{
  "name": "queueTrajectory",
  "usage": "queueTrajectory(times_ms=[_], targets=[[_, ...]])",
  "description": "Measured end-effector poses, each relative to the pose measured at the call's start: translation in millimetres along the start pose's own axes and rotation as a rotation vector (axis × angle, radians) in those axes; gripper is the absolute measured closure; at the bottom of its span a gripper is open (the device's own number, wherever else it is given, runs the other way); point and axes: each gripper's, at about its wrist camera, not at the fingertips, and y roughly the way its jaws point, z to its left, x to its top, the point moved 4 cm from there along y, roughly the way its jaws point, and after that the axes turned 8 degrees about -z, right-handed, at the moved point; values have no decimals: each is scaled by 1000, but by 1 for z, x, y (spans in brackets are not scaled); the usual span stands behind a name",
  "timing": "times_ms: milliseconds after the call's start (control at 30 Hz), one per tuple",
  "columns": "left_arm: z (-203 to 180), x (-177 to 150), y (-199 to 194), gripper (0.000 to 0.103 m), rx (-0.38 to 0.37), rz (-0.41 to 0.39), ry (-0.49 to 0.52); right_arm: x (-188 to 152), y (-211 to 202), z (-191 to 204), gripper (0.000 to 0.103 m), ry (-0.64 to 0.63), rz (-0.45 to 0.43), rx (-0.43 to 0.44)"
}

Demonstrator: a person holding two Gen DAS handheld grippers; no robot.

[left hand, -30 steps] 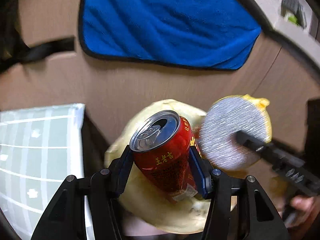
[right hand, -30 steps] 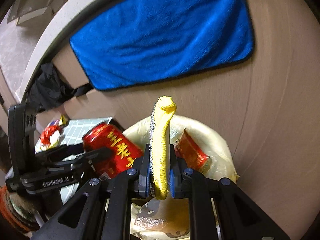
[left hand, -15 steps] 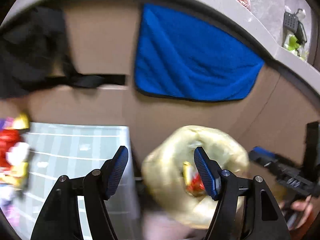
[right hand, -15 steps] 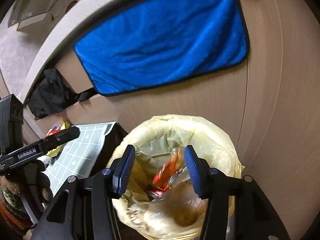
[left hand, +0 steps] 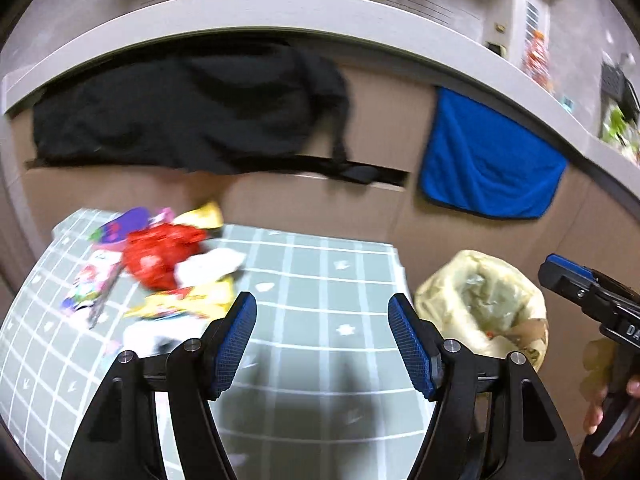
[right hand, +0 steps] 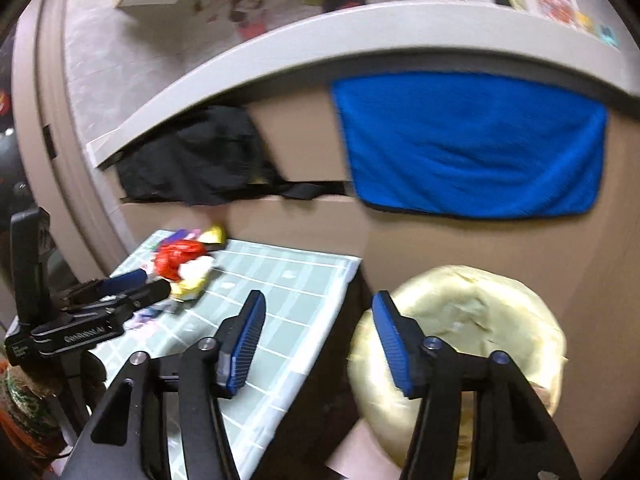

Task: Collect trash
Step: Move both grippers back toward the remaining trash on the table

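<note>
A heap of wrappers (left hand: 168, 264) (right hand: 184, 264), red, yellow, white and purple, lies at the far left of the green grid-patterned table (left hand: 320, 380) (right hand: 280, 280). To the table's right stands a yellow trash bag (left hand: 480, 312) (right hand: 460, 320) with litter inside. My left gripper (left hand: 320, 320) hovers open and empty over the table, with the heap ahead on its left. My right gripper (right hand: 319, 312) hangs over the gap between table edge and bag. Its jaws are opening with nothing between them. In the right wrist view the left gripper (right hand: 156, 283) points at the heap.
A blue towel (left hand: 488, 172) (right hand: 472, 144) and a black cloth (left hand: 180, 112) (right hand: 192, 160) hang on the brown cabinet front under a grey counter ledge (left hand: 280, 12). A hand (left hand: 600, 412) holds the right tool at the left wrist view's right edge.
The left gripper let go of a red can and the right of a yellow scouring pad over the bag. Both then swung left and up, toward the table and the heap.
</note>
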Motion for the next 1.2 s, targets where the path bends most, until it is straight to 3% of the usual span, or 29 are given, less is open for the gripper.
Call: queueTrajectory(times_ms=[233, 400, 567, 733, 833, 967, 1133, 1200], targets=[[78, -16, -16, 34, 18, 3, -102, 1, 30, 81, 47, -59, 10, 93], [141, -22, -24, 34, -4, -25, -199, -14, 51, 110, 47, -53, 53, 142], [208, -14, -4, 32, -35, 0, -304, -27, 74, 127, 47, -58, 104, 179], [257, 20, 44, 32, -81, 45, -291, -36, 94, 135, 47, -74, 144, 201], [273, 46, 82, 32, -34, 55, -205, -43, 108, 133, 47, -61, 174, 211], [299, 66, 143, 32, 5, 112, -197, -53, 127, 129, 47, -48, 212, 202], [330, 62, 197, 32, 24, 206, -257, -60, 148, 121, 47, -36, 253, 189], [332, 52, 205, 32, -30, 258, -276, -62, 154, 118, 47, -25, 264, 190]])
